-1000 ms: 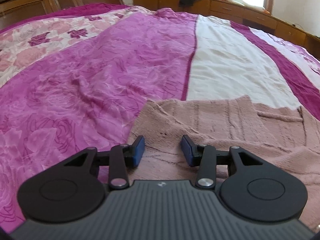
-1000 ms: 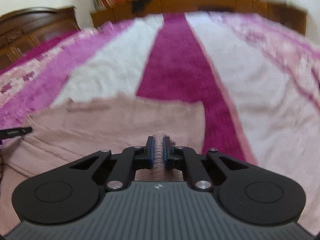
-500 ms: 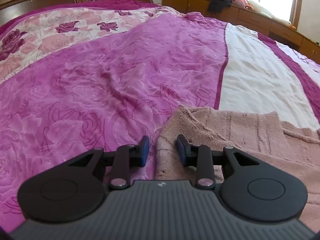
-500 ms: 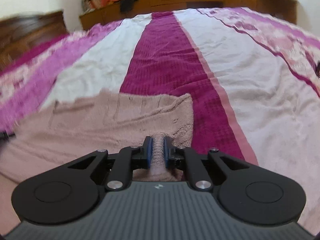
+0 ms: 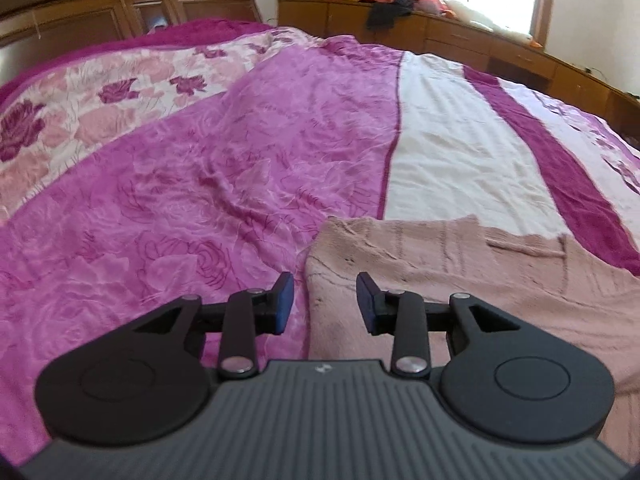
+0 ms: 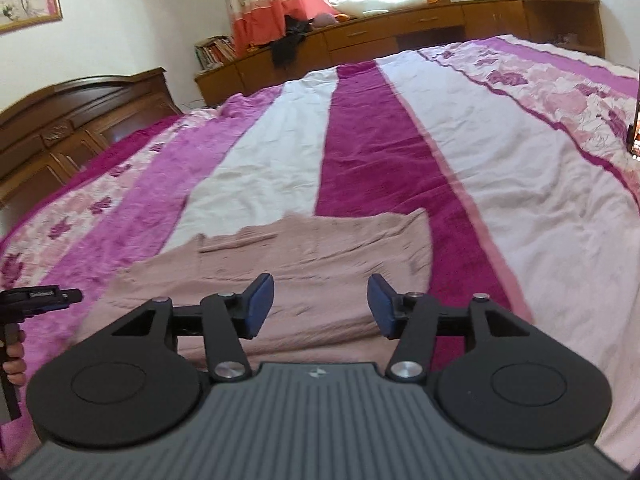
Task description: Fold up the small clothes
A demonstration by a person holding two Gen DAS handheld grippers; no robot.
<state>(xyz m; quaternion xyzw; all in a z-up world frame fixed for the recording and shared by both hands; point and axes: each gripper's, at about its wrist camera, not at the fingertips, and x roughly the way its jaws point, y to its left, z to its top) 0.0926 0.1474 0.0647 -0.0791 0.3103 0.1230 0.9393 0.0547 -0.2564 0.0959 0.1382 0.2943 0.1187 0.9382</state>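
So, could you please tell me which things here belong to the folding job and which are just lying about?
Part of the job:
- dusty-pink knitted garment, lying flat on the bed
- left gripper, open
- right gripper, open

Just lying about:
- pink and white floral bedspread
- dark clothes heaped on the wooden cabinet
- stack of books
- wooden headboard

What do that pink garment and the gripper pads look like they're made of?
The pink garment looks like a soft knit, probably wool or acrylic: ribbed columns and a fuzzy matte surface show. The left gripper pads look like matte blue rubber or foam; which one can't be told.
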